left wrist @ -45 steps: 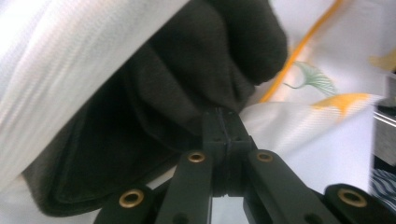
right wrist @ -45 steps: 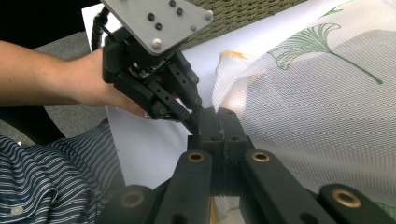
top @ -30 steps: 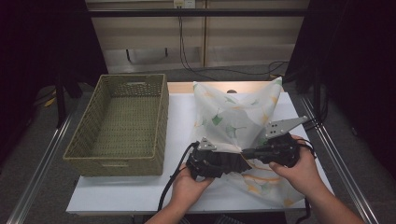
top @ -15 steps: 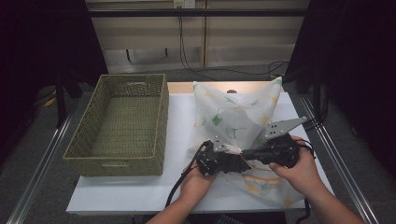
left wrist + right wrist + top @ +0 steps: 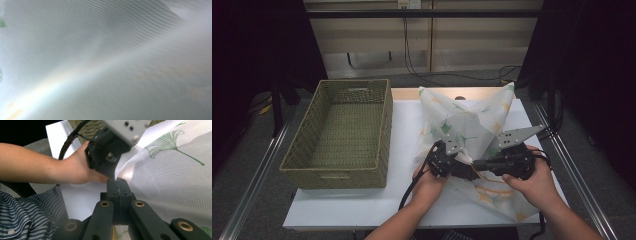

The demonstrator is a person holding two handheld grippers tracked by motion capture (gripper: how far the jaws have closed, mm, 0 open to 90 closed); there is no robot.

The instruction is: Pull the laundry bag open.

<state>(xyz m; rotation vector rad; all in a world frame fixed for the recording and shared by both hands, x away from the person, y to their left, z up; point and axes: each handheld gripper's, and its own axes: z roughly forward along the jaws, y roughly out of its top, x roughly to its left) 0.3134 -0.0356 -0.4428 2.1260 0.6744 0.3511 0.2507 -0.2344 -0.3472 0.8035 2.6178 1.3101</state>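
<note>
The right gripper (image 5: 477,164) is pinching the cloth (image 5: 467,125) with jaws pressed flat together; the left gripper (image 5: 464,167), right beside it, is clamping the same near fold, its jaws having just been closing on the fabric. The leaf-printed cloth is lying on the table's right half, the basket (image 5: 339,172) to its left. Judging by this, both are gripping to fold; next comes a joint lift away
</note>
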